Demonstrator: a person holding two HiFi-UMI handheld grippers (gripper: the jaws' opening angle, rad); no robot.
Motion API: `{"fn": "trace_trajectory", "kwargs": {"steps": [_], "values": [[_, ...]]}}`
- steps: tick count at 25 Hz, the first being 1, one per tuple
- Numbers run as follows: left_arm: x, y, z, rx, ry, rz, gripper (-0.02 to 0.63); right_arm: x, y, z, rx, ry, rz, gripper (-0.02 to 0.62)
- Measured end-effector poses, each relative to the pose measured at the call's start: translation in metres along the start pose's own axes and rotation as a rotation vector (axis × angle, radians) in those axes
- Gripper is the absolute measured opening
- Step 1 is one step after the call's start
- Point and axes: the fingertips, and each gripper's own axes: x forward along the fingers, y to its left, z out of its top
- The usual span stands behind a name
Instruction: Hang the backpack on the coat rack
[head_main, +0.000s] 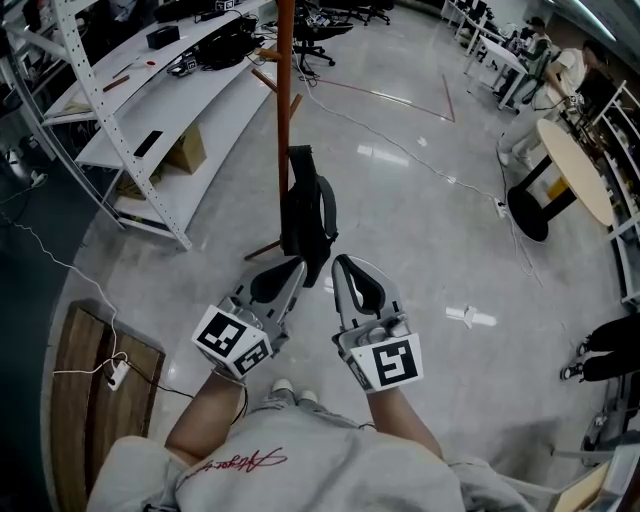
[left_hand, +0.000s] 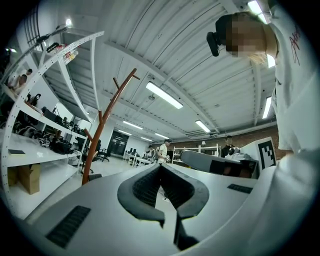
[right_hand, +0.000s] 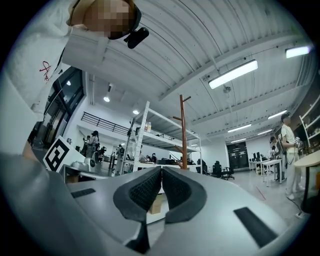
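The black backpack (head_main: 305, 215) sits low against the pole of the wooden coat rack (head_main: 285, 90), its bottom down by the rack's feet. From where I stand I cannot tell whether it hangs off a low peg or leans there on the floor (head_main: 420, 235). The left hand-held gripper (head_main: 297, 265) and the right hand-held gripper (head_main: 341, 264) are held side by side just short of it. Both have their jaws closed pad to pad with nothing between them.

I judge the bag is yet to go up. If so, the step is the pick-up: one gripper should open before it gets to the bag and take the top end, not the loose shoulder strap (head_main: 327, 215). The other can then steady the body of the bag. The lift should go straight up alongside the pole, so the loop drops over one of the upward-slanting pegs (head_main: 291, 106) without snagging.

Nothing lies between the grippers and the bag. The rack's foot (head_main: 262, 250) sticks out to the left and could catch a low reach. A white shelving unit (head_main: 130, 120) with a cardboard box (head_main: 185, 150) under it stands to the left. A round tabletop (head_main: 575, 170) is well off to the right, office chairs (head_main: 310, 45) stand beyond the rack, and a power strip (head_main: 117, 372) lies by the person's left side.
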Motion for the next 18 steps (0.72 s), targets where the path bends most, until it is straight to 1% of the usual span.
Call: {"fn": "trace_trajectory", "kwargs": {"steps": [18], "values": [[-0.013, -0.004, -0.004, -0.012, -0.003, -0.005, 0.017, -0.006, 0.015, 0.001, -0.025, 0.017, -0.012, 0.02]]}}
